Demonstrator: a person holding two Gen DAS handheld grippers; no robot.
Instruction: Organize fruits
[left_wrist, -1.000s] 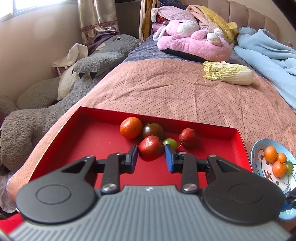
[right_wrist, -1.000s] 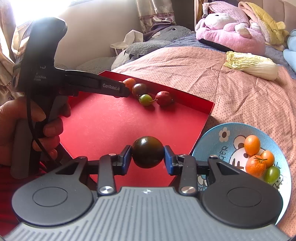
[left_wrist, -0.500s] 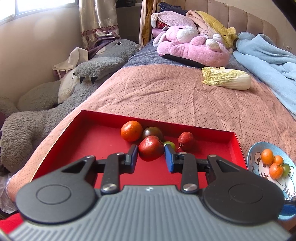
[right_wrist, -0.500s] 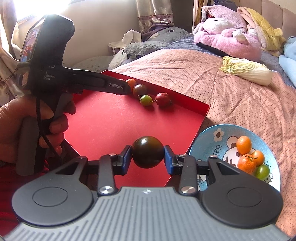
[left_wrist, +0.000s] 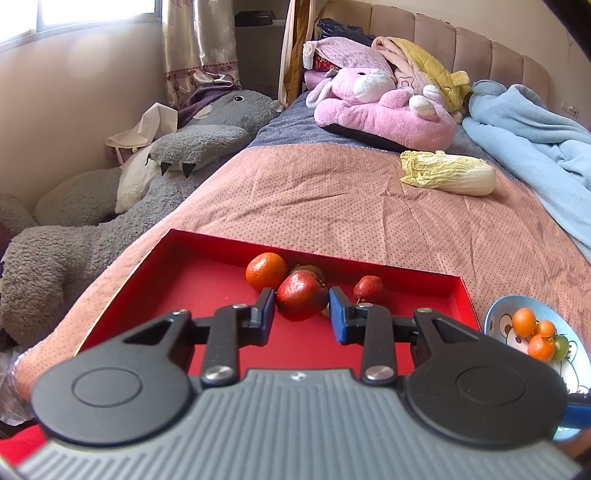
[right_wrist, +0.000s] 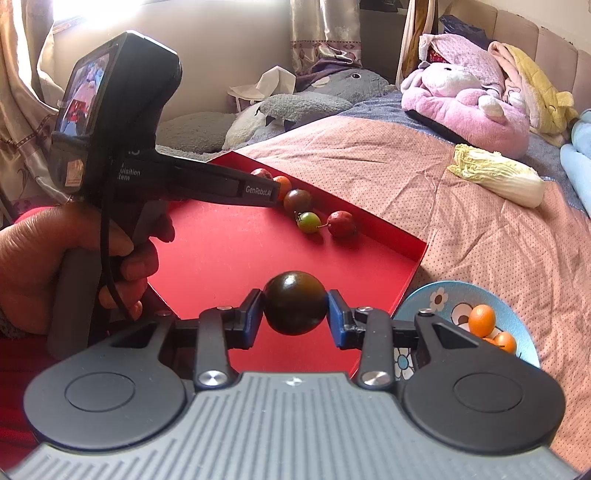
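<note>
Moved since earlier: right tongs rose a bit w/ dark fruit; in its view the blue plate slid lower and toward the edge. Left view: red fruit now covers more of the brownish fruit behind it, plate sits further out at 4 o'clock.

Left view, left tongs (left_wrist: 301, 308): clenched on red fruit (left_wrist: 302, 300), pads pressing both flanks. Fruit reads as just off the tray floor, but can't tell for sure.
Left view, tray: red tray (left_wrist: 207, 280) on the bed (left_wrist: 332, 206). Orange fruit (left_wrist: 266, 270) at 10 o'clock of the held one, touching or nearly so. Small red fruit (left_wrist: 367, 286) at 2 o'clock by the far wall. Fruits bunch at the far wall, prob. rolled there on the soft bed.
Left view, plate: blue plate (left_wrist: 498, 317) at 4 o'clock off the tray corner, holding oranges plus one green. Likely the sorting target.

Right view, right tongs (right_wrist: 295, 314): clenched on dark fruit (right_wrist: 294, 302), held mid-air over the tray's near edge, clear of the floor so it can travel.
Right view, other arm: hand (right_wrist: 55, 266) grips the left device handle, its tongs reaching to the fruit cluster at 11 o'clock.
Right view, left behind: green fruit (right_wrist: 308, 221) and a small red one beside it at 12 o'clock.
Right view, plate: at 4 o'clock, just beside the tray corner, partly hidden by the tongs body.

Judgement: both fruits gripped, not yet placed. Next prob. a short carry toward the plate.
</note>
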